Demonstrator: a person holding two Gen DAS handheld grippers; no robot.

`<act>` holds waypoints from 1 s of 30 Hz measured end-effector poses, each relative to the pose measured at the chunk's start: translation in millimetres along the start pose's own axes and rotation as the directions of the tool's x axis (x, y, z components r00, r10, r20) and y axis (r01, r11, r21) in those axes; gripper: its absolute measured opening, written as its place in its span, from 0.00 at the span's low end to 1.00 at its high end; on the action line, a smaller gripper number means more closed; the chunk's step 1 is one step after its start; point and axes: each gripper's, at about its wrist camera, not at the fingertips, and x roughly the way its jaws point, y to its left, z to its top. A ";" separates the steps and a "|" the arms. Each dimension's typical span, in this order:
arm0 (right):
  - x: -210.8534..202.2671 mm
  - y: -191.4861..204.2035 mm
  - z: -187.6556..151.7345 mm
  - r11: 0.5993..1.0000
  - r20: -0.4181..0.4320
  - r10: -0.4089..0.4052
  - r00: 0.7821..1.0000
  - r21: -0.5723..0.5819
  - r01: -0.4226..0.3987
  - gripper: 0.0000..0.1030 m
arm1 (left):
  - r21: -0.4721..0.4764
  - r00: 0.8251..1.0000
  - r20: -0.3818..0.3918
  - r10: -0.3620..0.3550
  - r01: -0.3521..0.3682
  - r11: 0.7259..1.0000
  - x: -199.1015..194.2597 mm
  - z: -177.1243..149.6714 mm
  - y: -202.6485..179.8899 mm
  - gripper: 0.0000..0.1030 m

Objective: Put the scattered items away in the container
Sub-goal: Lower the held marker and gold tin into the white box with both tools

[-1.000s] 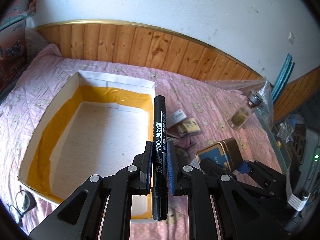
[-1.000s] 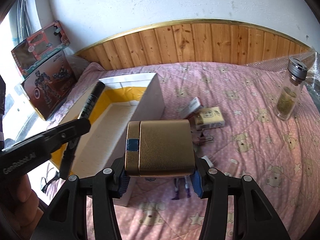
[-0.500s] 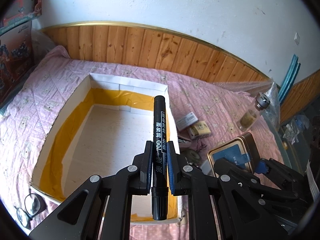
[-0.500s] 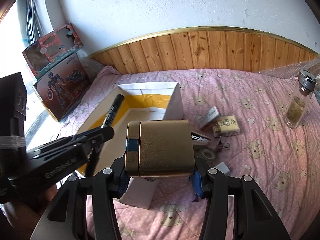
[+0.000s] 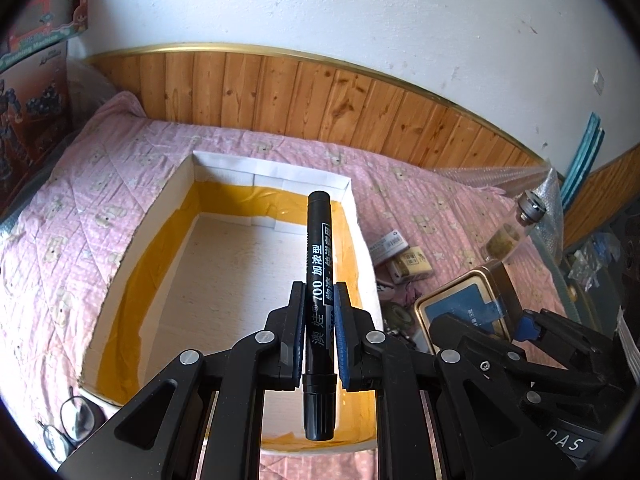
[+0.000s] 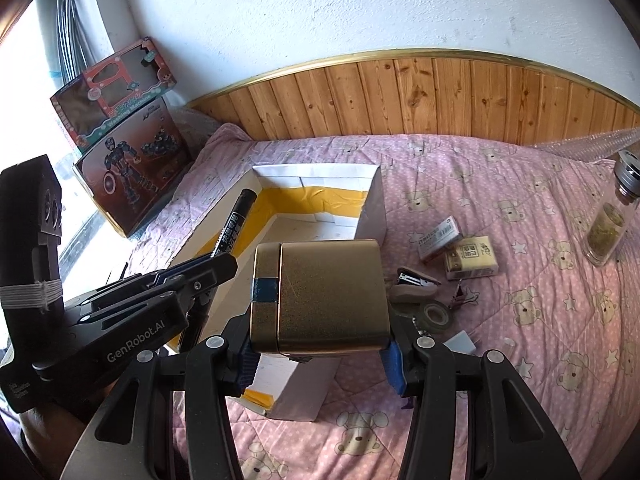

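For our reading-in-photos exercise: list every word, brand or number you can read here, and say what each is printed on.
"700": black marker, among Chinese characters.
"GenRobot.AI": left gripper.
"Washing Machine": red toy box.
"nAS": partly cut off on the right gripper.
Print on the small boxes and gold tin: too small to read.

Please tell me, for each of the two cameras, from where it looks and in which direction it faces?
Left wrist: sits on the left gripper, looking down along its fingers, which clamp a black marker, into the white box.
Right wrist: sits on the right gripper, which clamps a gold tin; the left gripper shows at left.
Both share box, marker, tin, glass bottle.
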 end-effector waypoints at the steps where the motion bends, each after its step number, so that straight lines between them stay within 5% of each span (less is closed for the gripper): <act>1: 1.2 1.4 1.5 1.000 -0.003 0.001 1.000 -0.004 -0.001 0.50 | 0.000 1.000 -0.001 -0.001 0.001 1.000 0.2 1.3 1.4 0.13; 30: 48.7 32.6 55.0 0.992 -0.107 -0.007 0.994 -0.128 -0.007 0.50 | -0.082 0.996 -0.094 -0.003 -0.005 0.997 49.1 42.6 54.8 0.13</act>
